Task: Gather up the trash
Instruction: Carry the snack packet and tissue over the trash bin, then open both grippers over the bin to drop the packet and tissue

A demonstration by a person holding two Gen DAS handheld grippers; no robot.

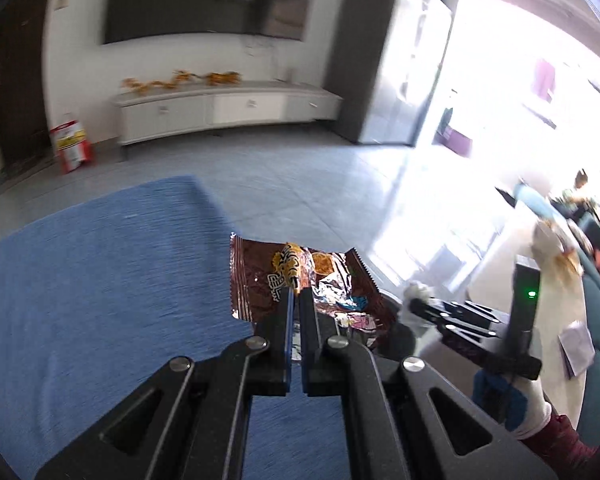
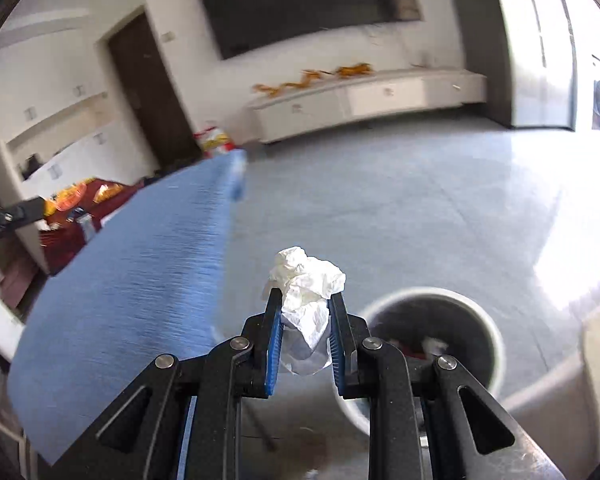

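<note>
**Ana:** Fingers first, left wrist view: how did they stand?

**Ben:** Nearly closed. The left gripper (image 1: 299,296) had its blue-padded fingers (image 1: 288,320) pinched on the near edge of a wrapper (image 1: 300,280), with only a thin slit between them. Thin film needs little more than that.

**Ana:** What sort of wrapper?

**Ben:** Crinkled brown foil, silver inside, torn open, with a serrated edge. It hung past the edge of the blue table (image 1: 100,280), over the grey floor. The cloth looked woven, with fine ribs.

**Ana:** Anything else there?

**Ben:** The right gripper (image 1: 414,300) showed at the right, carrying something white.

**Ana:** Right wrist view, then.

**Ben:** The right gripper (image 2: 304,320) stood part open, its pads (image 2: 274,344) clamped on either side of a tissue (image 2: 306,292). A soft, crumpled white wad fills the gap, so they stopped wide.

**Ana:** Where was it held?

**Ben:** Off the table, above the floor, just left of a bin (image 2: 432,328) below. The bin was round, pale-rimmed and dark inside, with scraps already in it. I'd judge both pieces were being carried towards it.
</note>
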